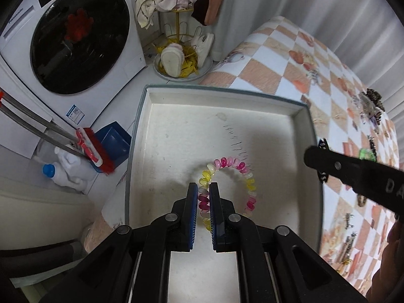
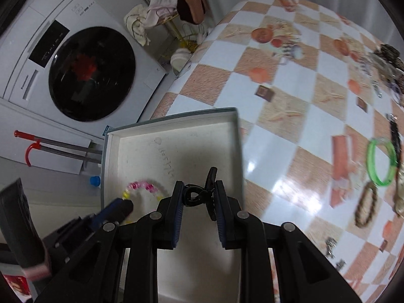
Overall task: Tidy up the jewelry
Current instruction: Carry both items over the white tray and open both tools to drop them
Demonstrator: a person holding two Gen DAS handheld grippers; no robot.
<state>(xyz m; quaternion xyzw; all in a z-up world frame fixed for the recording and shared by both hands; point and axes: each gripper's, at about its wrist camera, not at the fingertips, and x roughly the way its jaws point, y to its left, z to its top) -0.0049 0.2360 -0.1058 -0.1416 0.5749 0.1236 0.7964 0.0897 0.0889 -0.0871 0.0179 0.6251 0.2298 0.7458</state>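
Observation:
A white open box (image 1: 222, 92) lies on the checkered table. My left gripper (image 1: 203, 186) is shut on a pink, white and yellow spiral bracelet (image 1: 237, 165) low over the box floor; I cannot tell whether the loop touches it. In the right wrist view, my right gripper (image 2: 199, 184) is shut on a black claw clip (image 2: 199, 197) above the right half of the box (image 2: 176, 118). The bracelet (image 2: 141, 185) and left gripper (image 2: 123, 205) show at lower left there. One black finger (image 1: 353, 174) of the right gripper crosses the box's right rim.
Loose jewelry lies on the checkered cloth to the right: a green bangle (image 2: 381, 164), a brown braided bracelet (image 2: 366, 207), a dark pile (image 2: 388, 58). A washing machine (image 1: 75, 38), a red brush (image 1: 96, 151) and a gold rack (image 1: 179, 25) with slippers stand beyond the table's left edge.

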